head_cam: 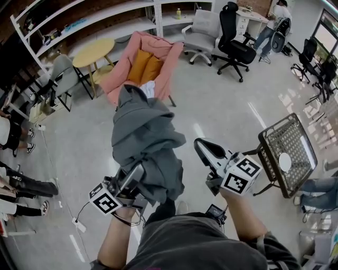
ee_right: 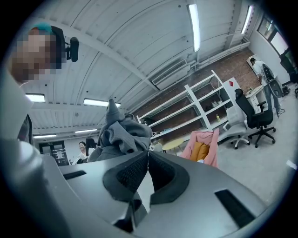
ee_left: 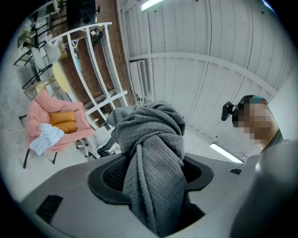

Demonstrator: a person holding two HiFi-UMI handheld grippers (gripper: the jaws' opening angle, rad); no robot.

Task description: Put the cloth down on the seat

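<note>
**A:** How much room is there to move?

**B:** Nearest, the left gripper (head_cam: pixel 132 182) holds the grey cloth (head_cam: pixel 145 137) up in the air. Its fingers (ee_left: pixel 108 173) stand wide apart and are clamped on a thick twisted bunch of it. Just beside it, the right gripper (ee_right: pixel 148 158) has its fingers closed together on nothing. Beyond them, open glossy floor (head_cam: pixel 222 100) runs up to the pink chair (head_cam: pixel 163 52). A black wire-mesh frame (head_cam: pixel 288 153) stands close on the right.

**A:** So the cloth is not on the seat?

**B:** No. It hangs from the left gripper above the floor, short of the chair. On the seat lie 2 orange cushions (head_cam: pixel 143 67) and a small pale checked rag (head_cam: pixel 149 88).

**A:** What is hidden or cut off?

**B:** In the head view the cloth covers the left fingertips and the chair's front edge. I cannot tell whether the mesh frame is a chair or a basket. The people's legs (head_cam: pixel 24 184) at the left are cut off by the picture's edge.

**A:** And the materials?

**B:** The cloth is a ribbed knit in heavy folds. The finger pads are black and finely dimpled, set in smooth grey shells. The pink chair is soft and padded, on thin dark legs. Farthest off are 1 grey office chair (head_cam: pixel 203 31), 1 black office chair (head_cam: pixel 232 45) and white shelves (head_cam: pixel 105 16) against brick.
</note>
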